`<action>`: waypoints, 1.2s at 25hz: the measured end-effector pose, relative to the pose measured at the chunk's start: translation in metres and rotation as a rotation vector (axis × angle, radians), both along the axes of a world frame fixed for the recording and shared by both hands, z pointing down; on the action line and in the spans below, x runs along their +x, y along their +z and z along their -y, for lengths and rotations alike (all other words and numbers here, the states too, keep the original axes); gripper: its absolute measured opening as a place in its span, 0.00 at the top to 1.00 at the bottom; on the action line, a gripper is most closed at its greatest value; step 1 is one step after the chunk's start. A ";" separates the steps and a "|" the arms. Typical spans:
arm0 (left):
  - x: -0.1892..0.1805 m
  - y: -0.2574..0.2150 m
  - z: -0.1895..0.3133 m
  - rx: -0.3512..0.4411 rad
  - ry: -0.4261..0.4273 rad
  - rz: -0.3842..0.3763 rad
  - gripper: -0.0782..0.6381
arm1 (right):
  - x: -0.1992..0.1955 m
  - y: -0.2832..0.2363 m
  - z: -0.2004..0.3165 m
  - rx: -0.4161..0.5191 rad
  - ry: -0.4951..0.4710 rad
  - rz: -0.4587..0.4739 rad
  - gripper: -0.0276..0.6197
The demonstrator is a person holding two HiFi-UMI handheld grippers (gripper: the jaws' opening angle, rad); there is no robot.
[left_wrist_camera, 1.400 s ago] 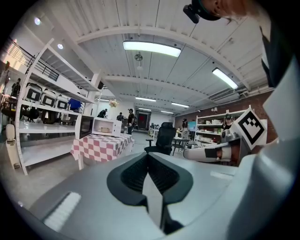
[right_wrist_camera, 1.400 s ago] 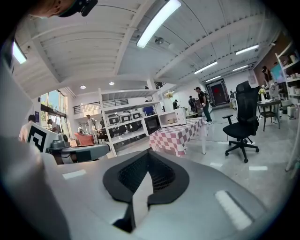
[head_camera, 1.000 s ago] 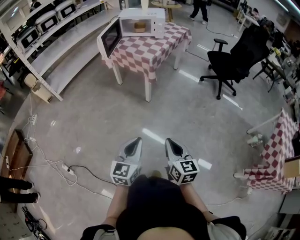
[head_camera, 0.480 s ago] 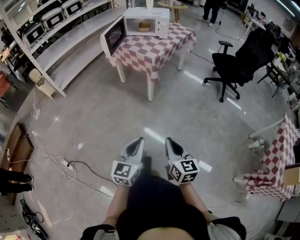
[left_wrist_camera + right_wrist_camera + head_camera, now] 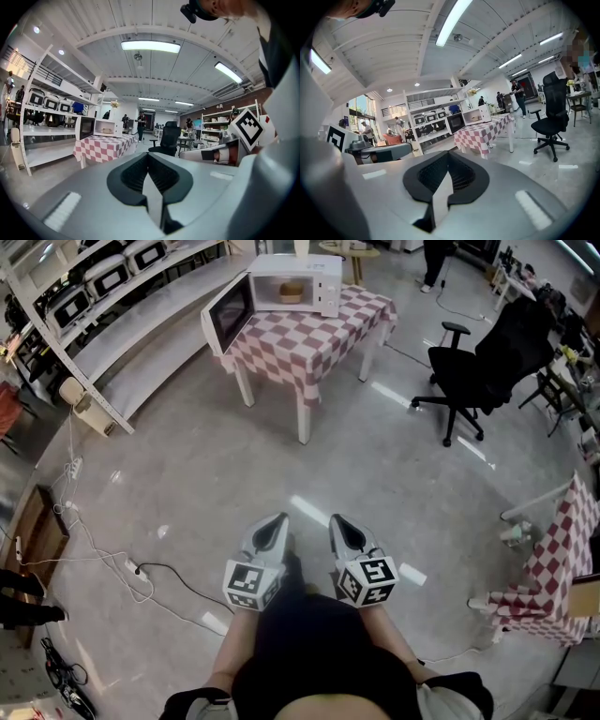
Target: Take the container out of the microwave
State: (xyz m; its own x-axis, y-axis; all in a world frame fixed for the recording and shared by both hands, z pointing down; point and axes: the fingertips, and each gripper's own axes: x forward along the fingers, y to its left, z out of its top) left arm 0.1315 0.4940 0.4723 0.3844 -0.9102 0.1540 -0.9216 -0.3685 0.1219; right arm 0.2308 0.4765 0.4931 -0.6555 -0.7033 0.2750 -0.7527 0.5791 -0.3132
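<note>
Tan container [image 5: 290,293] sits inside the open microwave [image 5: 314,277], well ahead of my left gripper [image 5: 270,526] and right gripper [image 5: 342,528]; both jaws pressed together, holding nothing, so the whole removal remains

Glossy grey concrete floor [image 5: 216,474] reflecting ceiling strip lights [image 5: 150,46], white shelving [image 5: 122,329] running along the left, checked-cloth bench [image 5: 300,348] standing ahead, black office chair [image 5: 473,367] sitting to its right, cables [image 5: 94,563] trailing.

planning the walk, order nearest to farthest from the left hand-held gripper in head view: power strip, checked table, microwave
From the left hand-held gripper:
1. power strip, on the floor to its left.
2. checked table, far ahead.
3. microwave, on the table's far side.
</note>
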 end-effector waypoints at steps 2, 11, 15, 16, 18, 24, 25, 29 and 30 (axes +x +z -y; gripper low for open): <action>-0.003 0.002 0.005 -0.001 -0.003 -0.006 0.88 | -0.002 0.001 0.004 0.001 -0.004 -0.003 0.96; -0.014 0.007 0.035 -0.007 -0.020 -0.009 0.88 | -0.008 0.005 0.031 -0.009 -0.002 -0.009 0.96; -0.022 0.009 0.052 -0.010 -0.028 -0.009 0.88 | -0.012 0.005 0.049 -0.013 0.003 -0.005 0.96; -0.024 0.009 0.056 -0.011 -0.029 -0.010 0.88 | -0.014 0.006 0.053 -0.015 0.003 -0.005 0.96; -0.029 0.009 0.066 -0.013 -0.029 -0.011 0.88 | -0.018 0.007 0.064 -0.020 0.006 -0.003 0.96; -0.043 0.003 0.099 -0.008 -0.019 -0.007 0.88 | -0.034 0.003 0.097 -0.024 0.007 0.009 0.96; -0.046 0.001 0.105 -0.006 -0.020 -0.009 0.88 | -0.037 0.002 0.102 -0.024 0.008 0.010 0.96; -0.057 -0.002 0.126 -0.005 -0.014 -0.015 0.88 | -0.048 -0.001 0.124 -0.023 0.016 0.011 0.96; -0.060 -0.003 0.131 -0.005 -0.013 -0.016 0.88 | -0.050 -0.002 0.129 -0.024 0.018 0.012 0.96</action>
